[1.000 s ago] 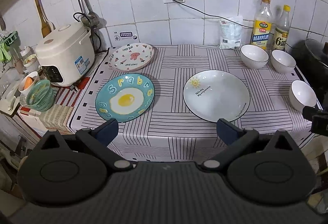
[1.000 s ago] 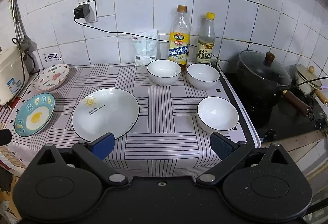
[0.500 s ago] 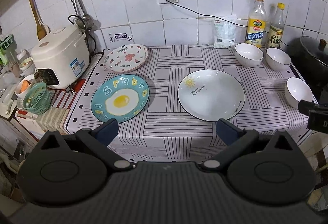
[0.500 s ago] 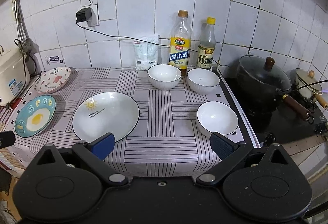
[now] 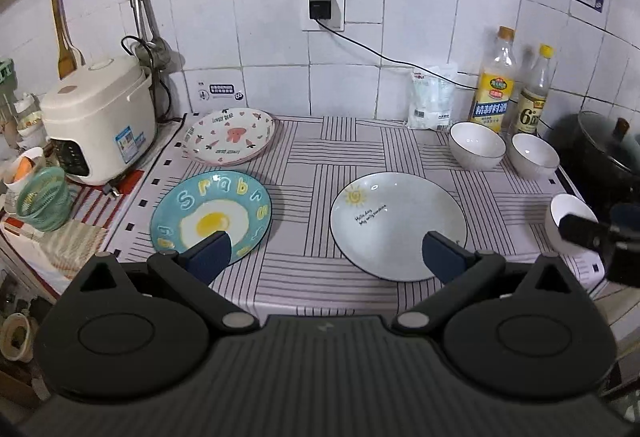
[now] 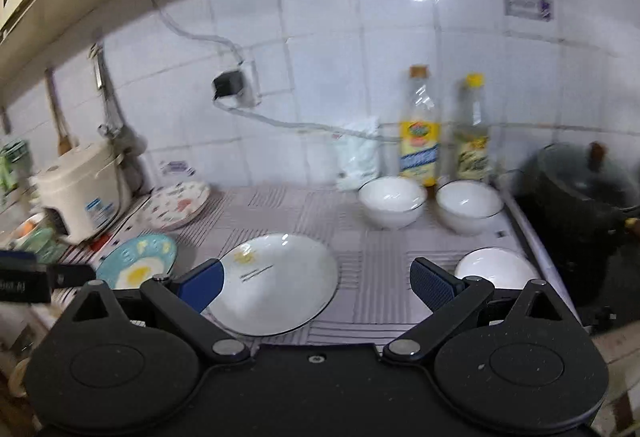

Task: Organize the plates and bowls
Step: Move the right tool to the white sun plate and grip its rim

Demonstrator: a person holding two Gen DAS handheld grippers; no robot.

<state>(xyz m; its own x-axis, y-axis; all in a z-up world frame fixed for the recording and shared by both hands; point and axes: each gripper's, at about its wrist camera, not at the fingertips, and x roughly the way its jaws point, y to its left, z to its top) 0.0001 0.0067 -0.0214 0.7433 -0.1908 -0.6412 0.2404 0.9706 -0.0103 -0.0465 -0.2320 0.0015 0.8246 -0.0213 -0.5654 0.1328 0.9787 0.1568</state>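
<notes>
both the left gripper (image 5: pixel 326 251) and right gripper (image 6: pixel 316 283) hover spread and empty before the sun plate (image 5: pixel 398 223), plates left of it, bowls right, seemingly choosing what to stack.

1. You are standing in a home kitchen: white wall tiles (image 5: pixel 420 37) run behind the surface (image 5: pixel 320 157), which wears a striped cloth.
2. Take the rice cooker (image 5: pixel 96 125) as your landmark. Behind it, a wooden spatula (image 5: pixel 62 33) and metal utensils (image 5: pixel 138 9) hang on the tiles.
3. To the right of the rice cooker, a wall socket (image 5: pixel 324 3) holds a black plug, with its cable trailing along the wall.
4. Farther right from the rice cooker, two seasoning bottles (image 5: pixel 494 89) and a white packet (image 5: pixel 430 101) stand against the tiles.
5. At the far end from the rice cooker, a dark lidded pot (image 5: pixel 604 145) sits on a stove.
6. Plates (image 5: pixel 230 135) and white bowls (image 5: pixel 478 145) lie on the surface between the rice cooker and that pot.
</notes>
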